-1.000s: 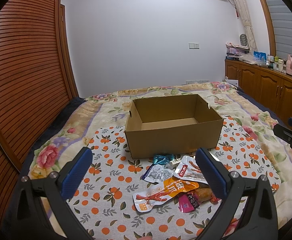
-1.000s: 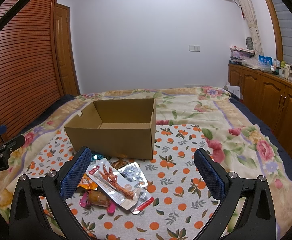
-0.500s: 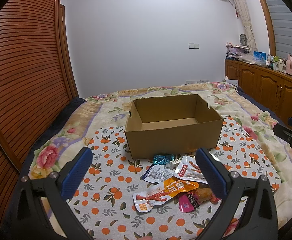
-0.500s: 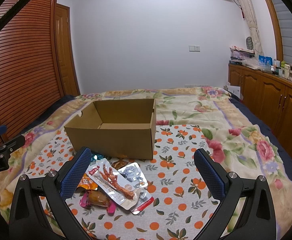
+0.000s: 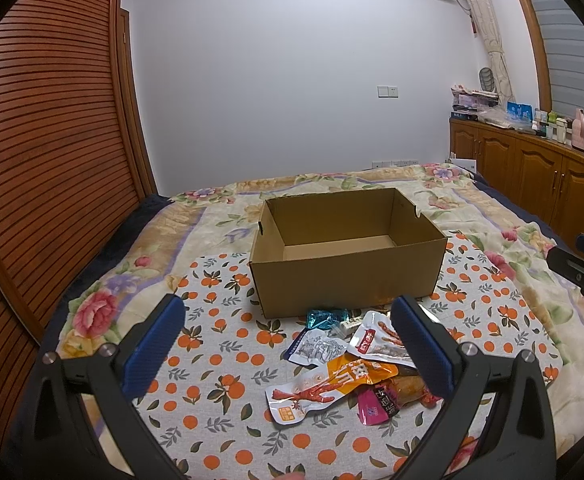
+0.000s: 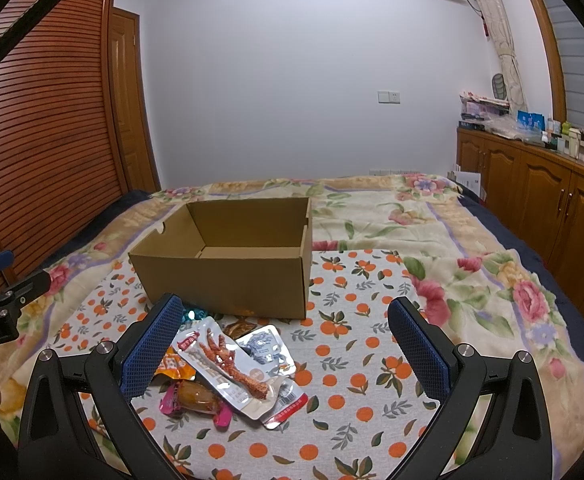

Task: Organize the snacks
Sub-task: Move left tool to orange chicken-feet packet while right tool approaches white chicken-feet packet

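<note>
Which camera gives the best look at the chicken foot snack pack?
The right wrist view: the chicken foot pack lies on top of the pile, fully visible between the open tool's fingers. In the left wrist view the same pack is partly hidden behind the left tool's right finger.

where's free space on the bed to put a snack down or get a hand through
Bare orange-print cloth lies right of the snack pile, and left of it in the left wrist view. The cardboard box looks empty. Crowded: the strip between the box front and pile, where packets overlap.

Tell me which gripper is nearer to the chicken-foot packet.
Probably the right gripper: the chicken-foot packet lies by its left finger. The left gripper has it beyond its right finger.
</note>
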Demonstrator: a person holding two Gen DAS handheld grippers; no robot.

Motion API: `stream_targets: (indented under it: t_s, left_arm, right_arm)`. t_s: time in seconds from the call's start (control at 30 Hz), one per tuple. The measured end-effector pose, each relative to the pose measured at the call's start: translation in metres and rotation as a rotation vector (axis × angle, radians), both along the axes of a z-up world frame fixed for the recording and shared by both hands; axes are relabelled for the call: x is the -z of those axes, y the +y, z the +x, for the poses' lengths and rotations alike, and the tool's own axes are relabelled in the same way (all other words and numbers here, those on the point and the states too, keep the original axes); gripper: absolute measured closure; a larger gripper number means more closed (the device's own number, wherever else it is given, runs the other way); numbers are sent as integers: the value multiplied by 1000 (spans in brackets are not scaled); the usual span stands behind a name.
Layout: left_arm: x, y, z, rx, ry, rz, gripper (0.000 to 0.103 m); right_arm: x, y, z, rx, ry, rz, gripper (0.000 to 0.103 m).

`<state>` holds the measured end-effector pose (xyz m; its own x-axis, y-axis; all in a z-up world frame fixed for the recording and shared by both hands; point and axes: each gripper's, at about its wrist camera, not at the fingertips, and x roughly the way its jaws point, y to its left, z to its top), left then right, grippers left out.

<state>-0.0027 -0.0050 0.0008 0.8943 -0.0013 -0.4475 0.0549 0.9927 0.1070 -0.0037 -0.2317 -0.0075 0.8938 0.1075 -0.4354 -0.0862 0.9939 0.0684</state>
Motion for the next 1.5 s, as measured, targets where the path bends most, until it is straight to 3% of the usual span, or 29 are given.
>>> stream_targets:
  t_s: [0.57,1.13,1.5]
  left_arm:
    - [7,3,4,9,29,2,0]
    - [24,1,49,151,210,81,0]
    - [66,-3,89,254,348,127,1]
  right_arm:
    - [3,2,3,-11,15,-3,0]
    - [29,40,39,-192,209,-67,0]
    - [68,49,82,-266,319,-120,2]
